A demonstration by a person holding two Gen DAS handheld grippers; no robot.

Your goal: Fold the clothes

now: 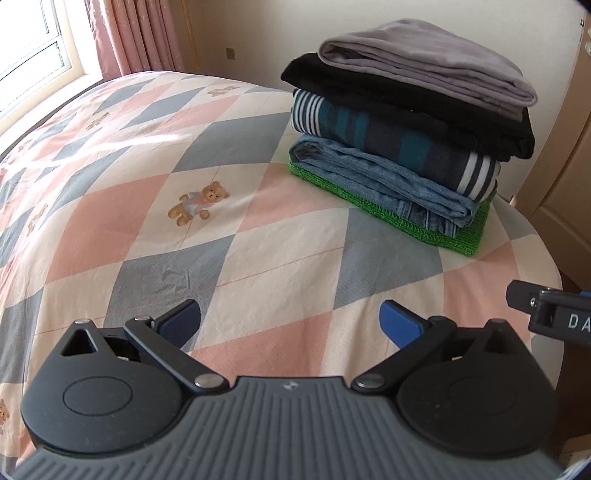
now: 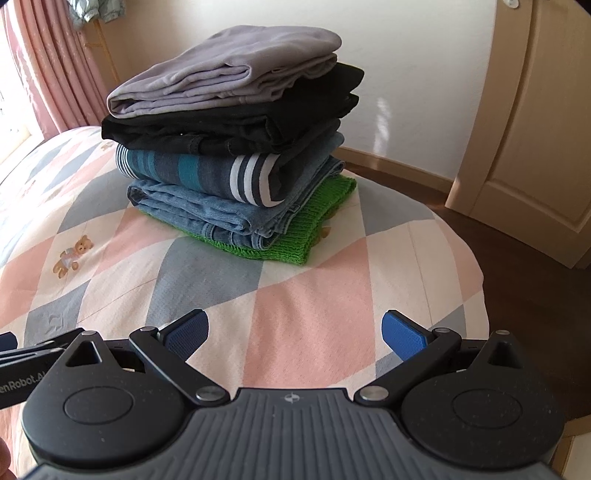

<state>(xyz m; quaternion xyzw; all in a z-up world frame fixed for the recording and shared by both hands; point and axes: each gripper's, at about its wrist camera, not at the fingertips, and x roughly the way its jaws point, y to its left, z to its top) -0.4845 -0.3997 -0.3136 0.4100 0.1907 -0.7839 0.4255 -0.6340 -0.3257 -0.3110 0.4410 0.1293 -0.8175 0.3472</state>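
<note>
A stack of folded clothes (image 1: 402,140) (image 2: 236,147) rests on the bed's far right corner: a grey garment (image 1: 432,62) on top, then black (image 1: 406,107), striped blue (image 1: 388,144), denim (image 1: 376,177) and a green knit (image 1: 391,218) at the bottom. My left gripper (image 1: 290,325) hovers open over the quilt, well short of the stack, nothing between its blue pads. My right gripper (image 2: 295,334) is open too, empty, facing the stack from the near side. Part of the right gripper's body shows at the left wrist view's right edge.
The bed carries a pink, grey and cream diamond quilt (image 1: 147,206) with teddy bear prints. Pink curtains (image 1: 136,33) and a window stand at the far left. A beige door (image 2: 535,129) and dark wooden floor (image 2: 517,280) lie right of the bed's edge.
</note>
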